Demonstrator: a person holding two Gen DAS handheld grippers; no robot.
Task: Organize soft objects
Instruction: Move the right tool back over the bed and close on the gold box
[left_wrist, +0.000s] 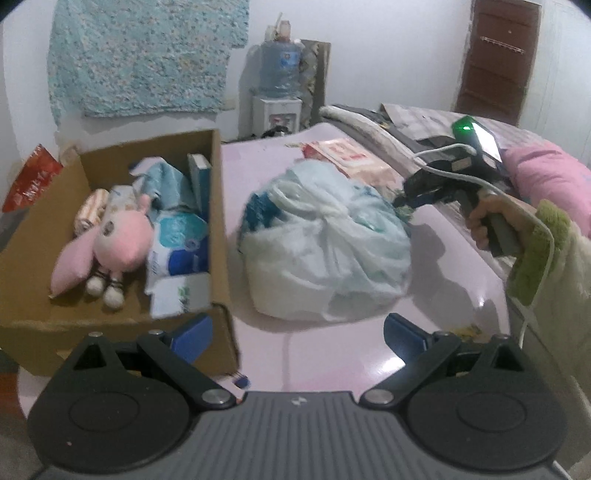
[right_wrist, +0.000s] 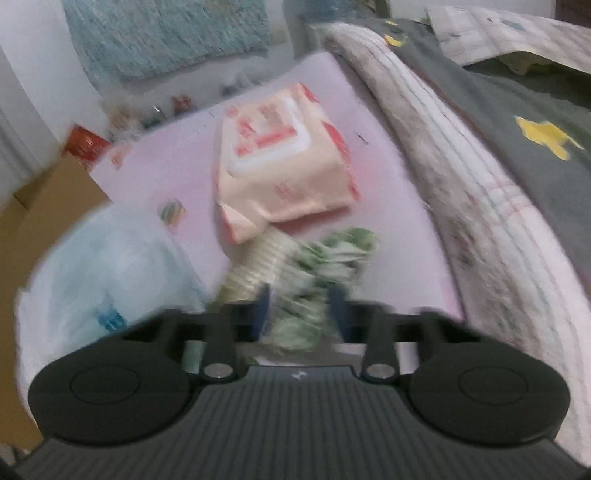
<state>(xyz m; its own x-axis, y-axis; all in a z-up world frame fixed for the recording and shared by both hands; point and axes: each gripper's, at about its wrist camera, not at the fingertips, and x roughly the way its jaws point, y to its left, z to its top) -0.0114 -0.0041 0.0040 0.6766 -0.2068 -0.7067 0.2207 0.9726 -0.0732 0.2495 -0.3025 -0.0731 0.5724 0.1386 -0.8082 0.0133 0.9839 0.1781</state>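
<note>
In the right wrist view my right gripper is shut on a green-and-white patterned cloth that bunches between its blue fingers on the pink table. A ribbed cream roll lies against the cloth, and a pink-and-white wipes pack lies just beyond. In the left wrist view my left gripper hangs open with nothing in it, low over the table between the cardboard box and a tied white plastic bag. The box holds a pink bunny plush and several soft packs. A hand holds the right gripper behind the bag.
A folded quilt and a grey blanket border the table on the right, with a pink pillow further along. A water dispenser stands at the back wall. A red packet sits left of the box.
</note>
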